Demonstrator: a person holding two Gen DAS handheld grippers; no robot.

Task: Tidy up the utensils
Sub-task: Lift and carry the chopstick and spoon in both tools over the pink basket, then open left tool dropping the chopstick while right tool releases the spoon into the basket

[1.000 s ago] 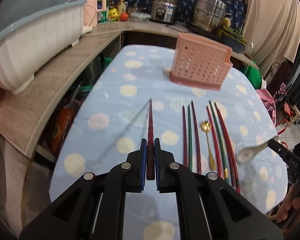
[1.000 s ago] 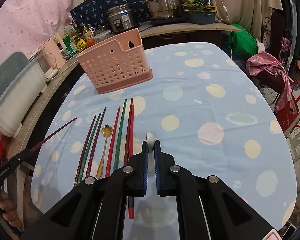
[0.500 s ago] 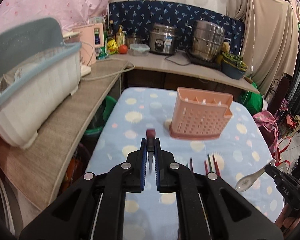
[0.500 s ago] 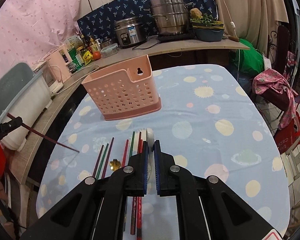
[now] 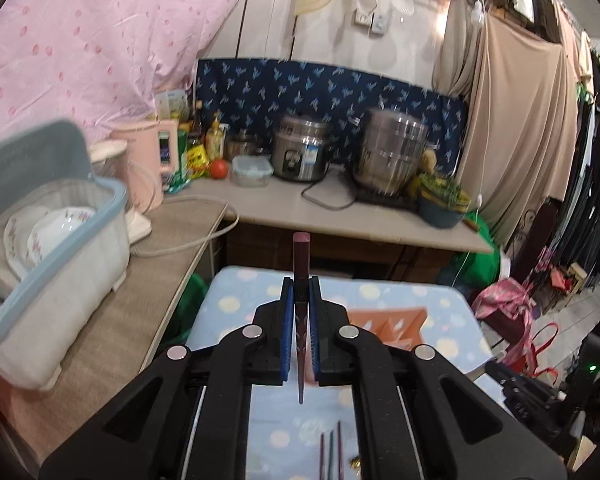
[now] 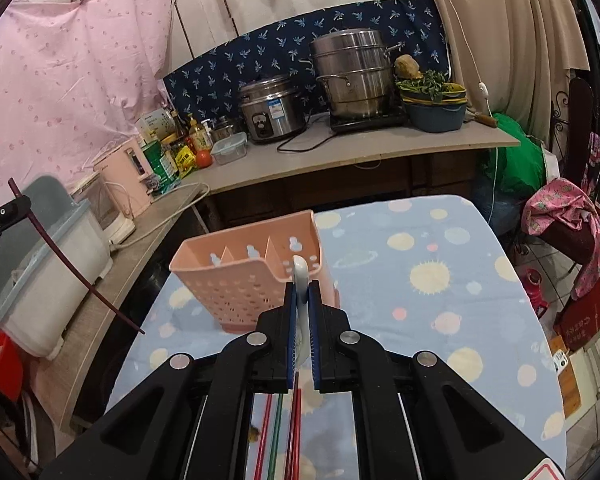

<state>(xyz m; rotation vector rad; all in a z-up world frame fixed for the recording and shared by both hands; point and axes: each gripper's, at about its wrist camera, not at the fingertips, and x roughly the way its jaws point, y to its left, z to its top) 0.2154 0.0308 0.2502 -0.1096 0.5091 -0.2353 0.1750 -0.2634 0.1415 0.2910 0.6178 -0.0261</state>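
Note:
My left gripper [image 5: 300,292] is shut on a dark red chopstick [image 5: 301,256], held up with its thick end high and its thin tip down. The same chopstick shows in the right wrist view [image 6: 60,258], left of the pink perforated utensil basket [image 6: 240,288]. My right gripper [image 6: 300,296] is shut on a white ceramic spoon [image 6: 300,276], held just in front of the basket's right compartment. In the left wrist view the basket [image 5: 384,322] is partly hidden behind my fingers. Red and green chopsticks [image 6: 278,432] lie on the blue dotted tablecloth [image 6: 440,280] below my right gripper.
A white dish bin with plates [image 5: 52,264] stands on the wooden side counter at the left. The back counter holds a rice cooker [image 6: 272,108], a steel steamer pot [image 6: 352,72], bottles and a bowl of greens [image 6: 432,100]. Clothes and bags crowd the right.
Both grippers have risen from the table. The left has tilted the chopstick from flat to steep. The right has carried the spoon forward to the basket's rim.

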